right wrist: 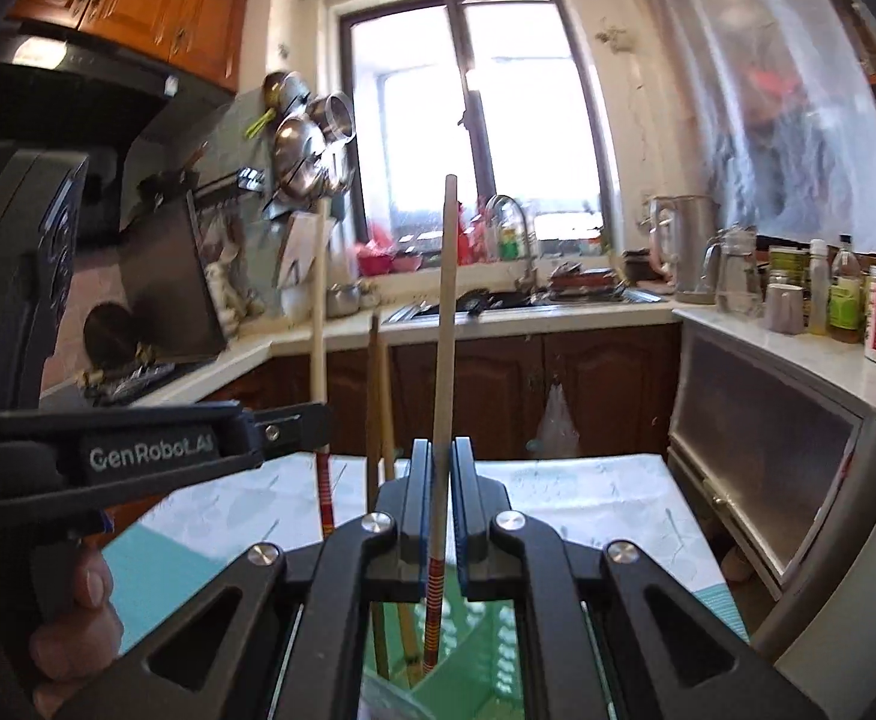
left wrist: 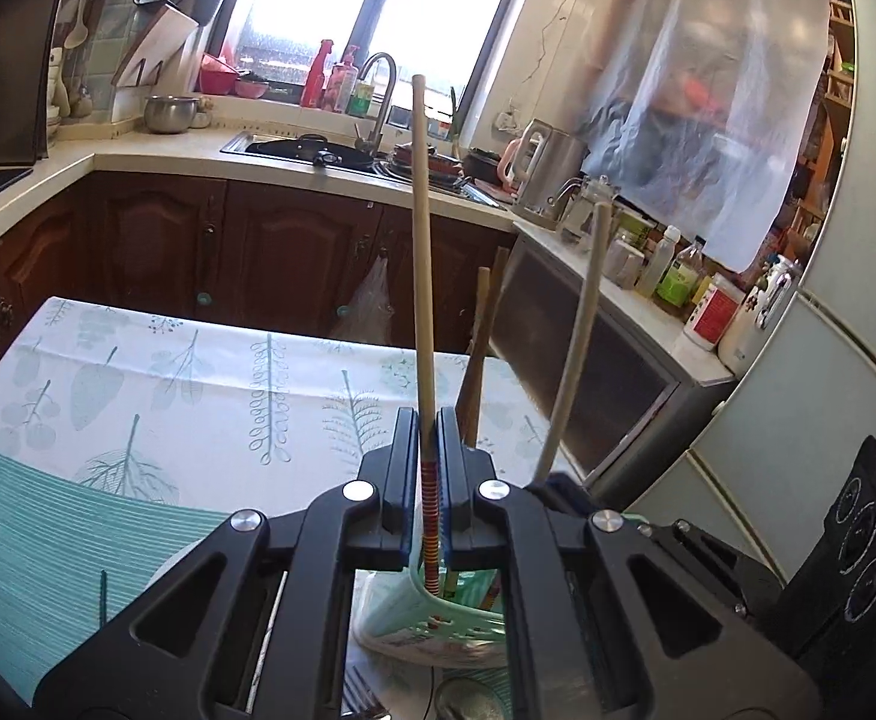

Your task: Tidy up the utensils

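Note:
My left gripper (left wrist: 429,420) is shut on a pale wooden chopstick (left wrist: 420,240) that stands nearly upright. Its red-striped lower end reaches into a mint green slotted holder (left wrist: 438,624) just below the jaws. My right gripper (right wrist: 443,450) is shut on a second, similar chopstick (right wrist: 447,300), whose striped end is also down inside the green holder (right wrist: 474,648). That second chopstick (left wrist: 576,348) leans at the right in the left wrist view. Two dark brown chopsticks (right wrist: 375,408) stand in the holder. The left gripper (right wrist: 318,420) and its chopstick (right wrist: 318,330) show at the left in the right wrist view.
The holder stands on a table with a leaf-print cloth (left wrist: 198,384) and a teal striped mat (left wrist: 30,528). A fork (left wrist: 360,702) lies near the bottom edge. A grey cabinet (right wrist: 768,450) with bottles flanks the table's right. A person's hand (right wrist: 78,600) grips the left tool.

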A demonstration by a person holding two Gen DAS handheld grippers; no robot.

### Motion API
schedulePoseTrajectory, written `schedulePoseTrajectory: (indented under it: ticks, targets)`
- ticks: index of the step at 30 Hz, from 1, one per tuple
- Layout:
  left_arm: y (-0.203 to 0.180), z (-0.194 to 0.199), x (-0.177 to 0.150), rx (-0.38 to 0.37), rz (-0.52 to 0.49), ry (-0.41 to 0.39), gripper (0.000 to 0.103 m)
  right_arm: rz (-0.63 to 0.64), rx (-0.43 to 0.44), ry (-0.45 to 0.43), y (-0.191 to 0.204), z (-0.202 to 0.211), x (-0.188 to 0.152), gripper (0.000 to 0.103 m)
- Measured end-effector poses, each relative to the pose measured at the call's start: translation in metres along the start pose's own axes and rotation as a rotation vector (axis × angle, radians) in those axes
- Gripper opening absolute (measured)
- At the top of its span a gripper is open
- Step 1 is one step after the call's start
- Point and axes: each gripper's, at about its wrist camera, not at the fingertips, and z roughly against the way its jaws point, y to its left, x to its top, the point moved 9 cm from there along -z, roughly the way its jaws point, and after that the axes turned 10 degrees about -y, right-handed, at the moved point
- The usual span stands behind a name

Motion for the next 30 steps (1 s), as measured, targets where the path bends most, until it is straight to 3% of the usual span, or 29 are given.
schedulePoseTrajectory:
  ticks: [4, 8, 12, 20, 22, 24, 26, 30]
  targets:
    - [0.001, 0.0, -0.016, 0.003, -0.006, 0.087, 0.004, 0.059, 0.074, 0.1, 0.016, 0.002, -0.017, 0.006]
    - [-0.004, 0.009, -0.02, 0.002, -0.024, 0.101, 0.004, 0.054, 0.105, 0.174, 0.02, 0.003, -0.023, 0.01]
    - [-0.004, 0.02, -0.023, -0.003, -0.007, 0.119, 0.006, 0.004, 0.095, 0.176, 0.015, 0.01, -0.015, 0.027]
    - [0.029, 0.048, -0.034, -0.004, 0.084, 0.173, 0.007, -0.001, 0.087, 0.19, 0.016, 0.02, -0.011, 0.028]
    - [0.045, 0.053, -0.037, -0.008, 0.131, 0.203, 0.02, -0.004, 0.1, 0.193, 0.019, 0.023, -0.012, 0.028]
    - [0.065, 0.056, -0.037, 0.006, 0.184, 0.217, 0.057, 0.006, 0.108, 0.193, 0.023, 0.026, -0.012, 0.028]
    - [0.087, 0.058, -0.035, 0.029, 0.23, 0.225, 0.064, 0.007, 0.123, 0.198, 0.026, 0.027, -0.012, 0.028]
    - [0.133, 0.048, -0.038, 0.116, 0.255, 0.311, 0.064, 0.006, 0.142, 0.204, 0.033, 0.033, -0.013, 0.028]
